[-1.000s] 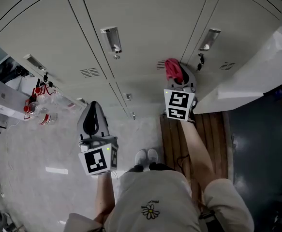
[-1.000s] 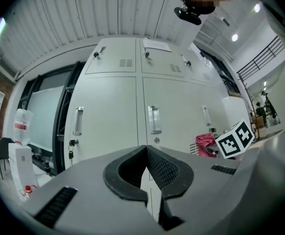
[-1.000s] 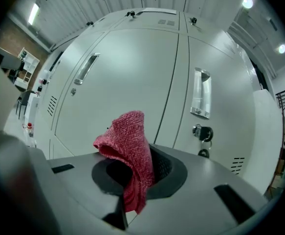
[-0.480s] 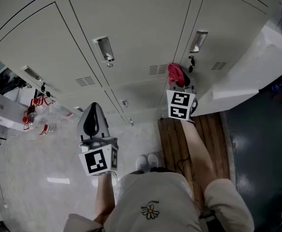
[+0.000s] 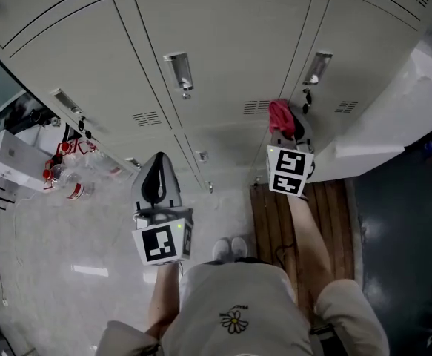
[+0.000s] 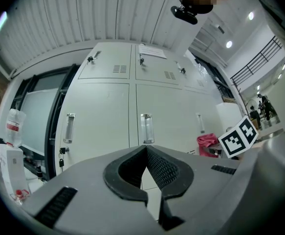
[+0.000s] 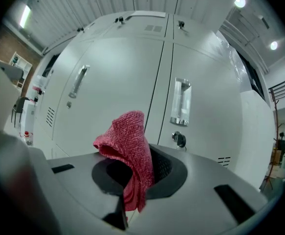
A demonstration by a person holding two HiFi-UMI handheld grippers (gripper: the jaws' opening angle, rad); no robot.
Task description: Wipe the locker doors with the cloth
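Pale grey locker doors (image 5: 223, 43) with recessed metal handles fill the top of the head view. My right gripper (image 5: 284, 123) is shut on a red knitted cloth (image 5: 281, 115), held just short of the door seam beside a handle (image 5: 318, 68). In the right gripper view the cloth (image 7: 130, 148) sticks up from my right gripper (image 7: 132, 180), in front of the doors (image 7: 122, 82). My left gripper (image 5: 156, 170) is lower and to the left, shut and holding nothing. In the left gripper view the left gripper (image 6: 145, 153) has its pads meeting at the tip, facing the lockers (image 6: 132, 111).
A white box (image 5: 12, 158) and red-capped bottles (image 5: 64, 176) lie on the floor at left. A white slanted panel (image 5: 393, 117) stands right of the lockers. A wooden slatted mat (image 5: 323, 206) lies under the right arm. My shoes (image 5: 229, 248) are near the locker base.
The right gripper with the cloth has shifted slightly right and stays near the locker door. The head view has shifted a little; the left gripper keeps its pose.
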